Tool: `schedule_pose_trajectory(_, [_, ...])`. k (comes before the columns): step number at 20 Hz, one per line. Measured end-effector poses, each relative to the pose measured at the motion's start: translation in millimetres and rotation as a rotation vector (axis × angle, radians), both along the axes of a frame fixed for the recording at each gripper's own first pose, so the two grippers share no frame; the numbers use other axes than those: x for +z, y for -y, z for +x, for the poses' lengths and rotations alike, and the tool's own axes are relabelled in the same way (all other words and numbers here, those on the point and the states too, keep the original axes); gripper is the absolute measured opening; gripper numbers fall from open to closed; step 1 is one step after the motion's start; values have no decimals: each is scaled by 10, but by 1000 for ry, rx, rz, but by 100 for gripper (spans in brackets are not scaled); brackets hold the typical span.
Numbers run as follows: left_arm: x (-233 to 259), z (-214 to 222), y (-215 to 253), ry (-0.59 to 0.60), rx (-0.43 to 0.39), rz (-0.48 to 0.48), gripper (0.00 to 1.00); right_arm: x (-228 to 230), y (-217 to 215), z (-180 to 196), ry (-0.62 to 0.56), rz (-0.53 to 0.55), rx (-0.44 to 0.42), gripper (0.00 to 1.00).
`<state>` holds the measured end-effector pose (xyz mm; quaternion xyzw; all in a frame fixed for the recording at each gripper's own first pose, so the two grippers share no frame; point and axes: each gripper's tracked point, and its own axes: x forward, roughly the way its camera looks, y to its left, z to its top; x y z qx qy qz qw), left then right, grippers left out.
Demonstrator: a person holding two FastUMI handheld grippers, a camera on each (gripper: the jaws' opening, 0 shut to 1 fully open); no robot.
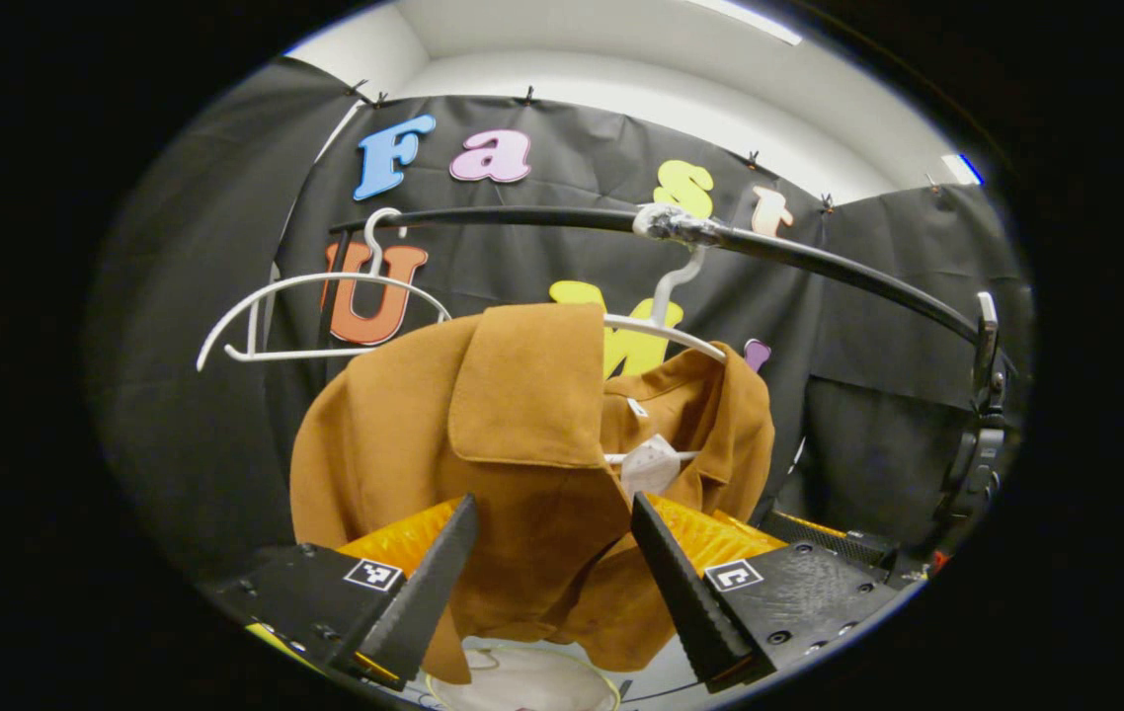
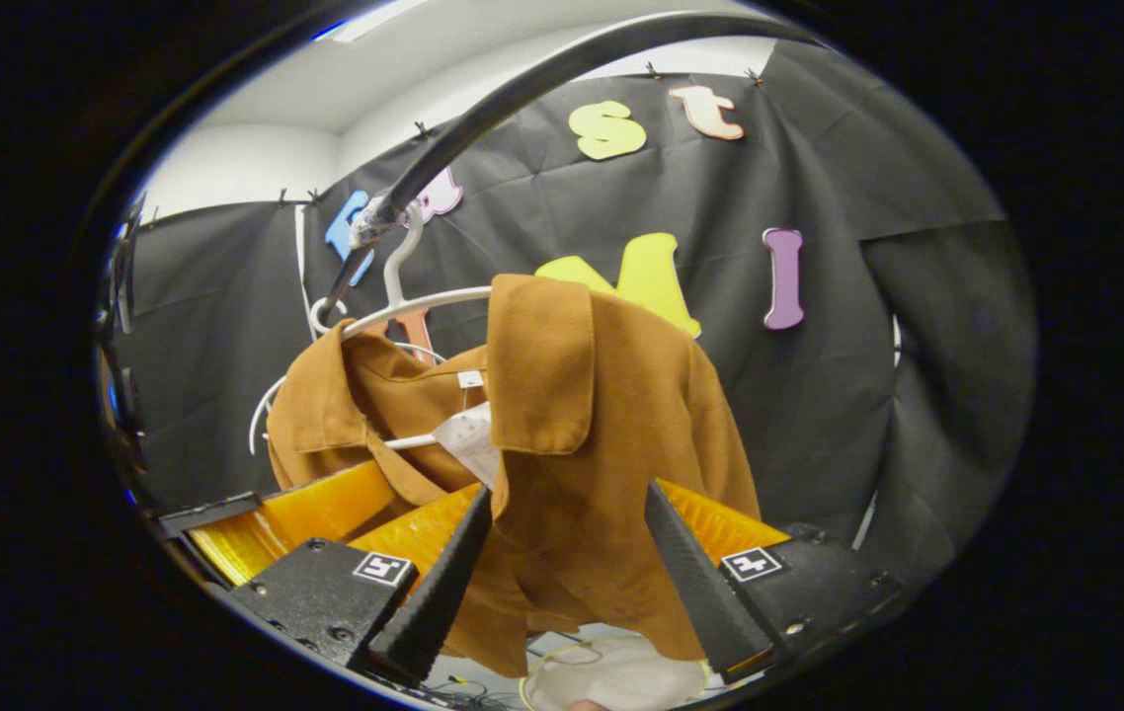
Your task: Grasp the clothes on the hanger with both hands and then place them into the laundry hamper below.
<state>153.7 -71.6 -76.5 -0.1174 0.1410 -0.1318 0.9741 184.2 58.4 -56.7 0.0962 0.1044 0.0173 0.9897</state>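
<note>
Brown cloth jacket hanging on a white hanger, both grippers closing in on it with jaws wide.

Left gripper view: the jacket [image 1: 522, 474] is hanging from the white hanger [image 1: 666, 331] on the black rail [image 1: 819, 259], a second hanger [image 1: 315, 316] hanging bare to the left; the left gripper [image 1: 552, 563] is standing with jaws spread wide, cloth lying between the fingers but neither finger pressing it. Judged soft, limp and fairly light, likely to sag and slide, so a deep bite on the folded shoulder is advised. The pale laundry hamper [image 1: 522, 681] is showing below.
Right gripper view: the right gripper [image 2: 567, 563] is likewise gaping, holding nothing, the jacket's near shoulder [image 2: 582, 434] draping between its fingers; the hamper rim [image 2: 611, 681] is lying underneath.
</note>
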Motion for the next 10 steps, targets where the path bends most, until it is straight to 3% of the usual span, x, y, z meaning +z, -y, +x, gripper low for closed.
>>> schedule_pose_trajectory(3, [-77, 178, -46, -28, 48, -3, 100, -93, 2, 183, -24, 45, 15, 99])
schedule_pose_trajectory(4, [-100, 205, -36, -36, 50, -7, 98, -135, -6, 231, -35, 65, 26, 95])
schedule_pose_trajectory(6, [-76, 185, 14, -34, 38, -25, 95, -176, -32, 262, -48, 104, 53, 99])
schedule_pose_trajectory(7, [-64, 138, 46, -45, 27, -31, 100, -164, -38, 266, -41, 130, 67, 99])
schedule_pose_trajectory(10, [101, 108, 105, -20, 22, -65, 100, -135, -26, 299, -35, 181, 91, 99])
